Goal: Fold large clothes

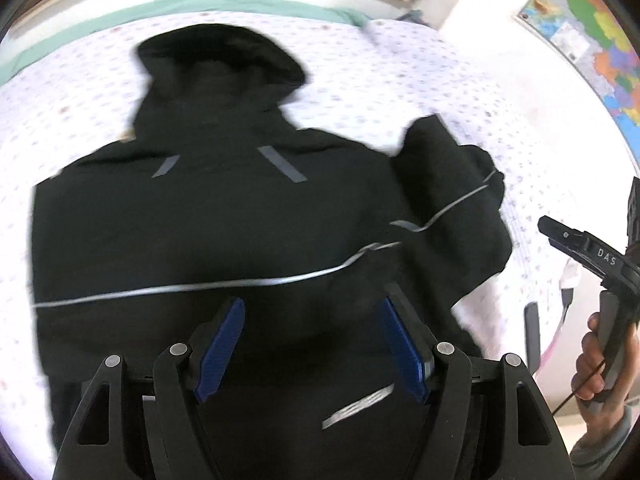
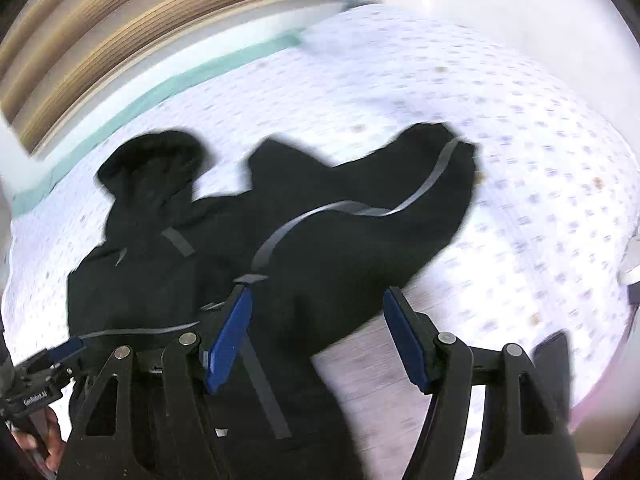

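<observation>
Left gripper [image 1: 312, 344], seen from its own wrist view, stands spread with nothing between the blue pads [image 1: 222, 348], hanging above the lower back of a black hooded jacket [image 1: 208, 232]. Jacket lies back-up on the bed's dotted white sheet [image 1: 420, 80], hood [image 1: 218, 60] toward the far side, thin reflective stripe [image 1: 168, 289] running across the back and out along the sleeve [image 1: 452, 184], which bunches and curls off to the right. At the right edge a hand [image 1: 600, 364] holds the right gripper [image 1: 568, 236], also clear of the cloth; a map [image 1: 592, 28] hangs on the wall beyond. Right wrist view: right gripper [image 2: 320, 344] released, jaws apart, pads [image 2: 230, 344] empty, over the jacket's right flank where the sleeve [image 2: 420, 184] flops out on the sheet [image 2: 520, 140]; frame is smeared. Left gripper [image 2: 60, 352] shows low left, near the hem side. Wooden headboard slats [image 2: 160, 12] and a teal sheet edge [image 2: 224, 68] lie beyond the hood [image 2: 156, 160]. Handling guess: soft, limp shell fabric, moderately heavy for its size, probably a bit slick, so it will sag and slide rather than hold a crease. Best holds look like the sleeve cuff or shoulder seam for folding the sleeve in, then the hem corners, pinching a full layer.
</observation>
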`<action>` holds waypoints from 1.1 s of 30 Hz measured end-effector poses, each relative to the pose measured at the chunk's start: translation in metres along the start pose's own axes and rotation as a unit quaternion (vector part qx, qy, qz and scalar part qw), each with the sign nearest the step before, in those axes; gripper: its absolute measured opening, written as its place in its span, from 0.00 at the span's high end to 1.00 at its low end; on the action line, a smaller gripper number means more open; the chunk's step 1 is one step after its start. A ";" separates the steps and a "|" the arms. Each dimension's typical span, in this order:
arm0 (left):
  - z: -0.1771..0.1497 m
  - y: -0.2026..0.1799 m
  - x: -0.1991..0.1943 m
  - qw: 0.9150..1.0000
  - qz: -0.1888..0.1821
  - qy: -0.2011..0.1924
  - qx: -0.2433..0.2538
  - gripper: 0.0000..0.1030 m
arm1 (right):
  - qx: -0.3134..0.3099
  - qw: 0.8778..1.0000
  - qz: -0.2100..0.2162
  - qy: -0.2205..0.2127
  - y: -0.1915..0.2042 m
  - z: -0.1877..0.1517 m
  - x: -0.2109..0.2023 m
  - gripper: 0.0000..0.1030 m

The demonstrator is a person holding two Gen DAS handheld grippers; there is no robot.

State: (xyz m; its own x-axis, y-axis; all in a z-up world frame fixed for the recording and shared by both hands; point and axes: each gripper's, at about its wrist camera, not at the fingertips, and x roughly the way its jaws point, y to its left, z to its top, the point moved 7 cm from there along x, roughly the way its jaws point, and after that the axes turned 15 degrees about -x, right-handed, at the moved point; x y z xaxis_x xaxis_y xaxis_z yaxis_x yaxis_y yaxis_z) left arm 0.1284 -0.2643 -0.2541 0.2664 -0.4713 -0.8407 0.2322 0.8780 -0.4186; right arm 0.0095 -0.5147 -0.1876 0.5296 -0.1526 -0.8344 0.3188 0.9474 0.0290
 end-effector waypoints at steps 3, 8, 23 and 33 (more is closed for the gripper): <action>-0.001 -0.033 0.027 1.000 0.003 0.005 0.001 0.30 | 0.018 1.000 -0.007 0.001 -0.065 0.008 0.008 0.27; -0.003 -0.070 0.092 0.999 0.023 0.039 -0.020 0.30 | 0.040 0.999 -0.013 0.021 -0.150 0.020 0.047 0.27; -0.013 -0.055 0.175 0.987 0.083 0.131 -0.041 0.31 | 0.082 0.993 0.038 0.074 -0.221 0.043 0.199 0.26; 0.008 -0.083 0.125 0.996 0.032 0.061 -0.057 0.36 | 0.010 0.999 0.032 0.020 -0.204 0.077 0.160 0.89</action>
State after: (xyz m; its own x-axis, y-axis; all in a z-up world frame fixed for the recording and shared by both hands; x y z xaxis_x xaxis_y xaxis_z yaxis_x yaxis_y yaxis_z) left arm 0.1495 -0.3972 -0.3220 0.1601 -0.4074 -0.8991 0.1091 0.9126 -0.3941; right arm 0.0894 -0.7544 -0.2847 0.5166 -0.0808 -0.8524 0.3009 0.9492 0.0924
